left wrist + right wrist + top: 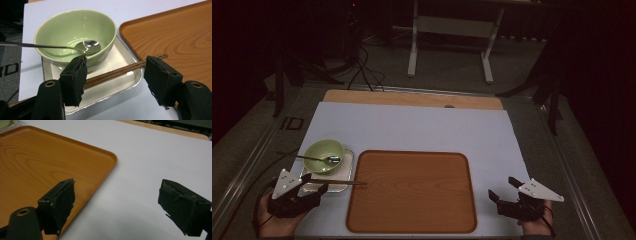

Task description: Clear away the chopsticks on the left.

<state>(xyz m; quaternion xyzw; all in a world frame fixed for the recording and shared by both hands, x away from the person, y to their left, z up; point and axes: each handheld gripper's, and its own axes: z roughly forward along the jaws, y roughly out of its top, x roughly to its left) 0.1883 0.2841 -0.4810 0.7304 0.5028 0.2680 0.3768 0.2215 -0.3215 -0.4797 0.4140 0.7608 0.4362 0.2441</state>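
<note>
A: How far along are you?

B: Barely started, I'd judge. The tray (412,192) is bare; the bowl (75,32), with the spoon (87,46) in it, sits on the small dish (112,85) left of the tray, on the desk (422,130).

A: And the chopsticks (117,72)?

B: They lie across the dish, tips over the tray's edge. Your left hand-held gripper (115,77) stands wide open around them; they run from pad to pad, and neither pad presses. You grip nothing yet.

A: My right?

B: Your right hand-held gripper (125,202) is wide open too, empty, over the desk just right of the tray.
</note>
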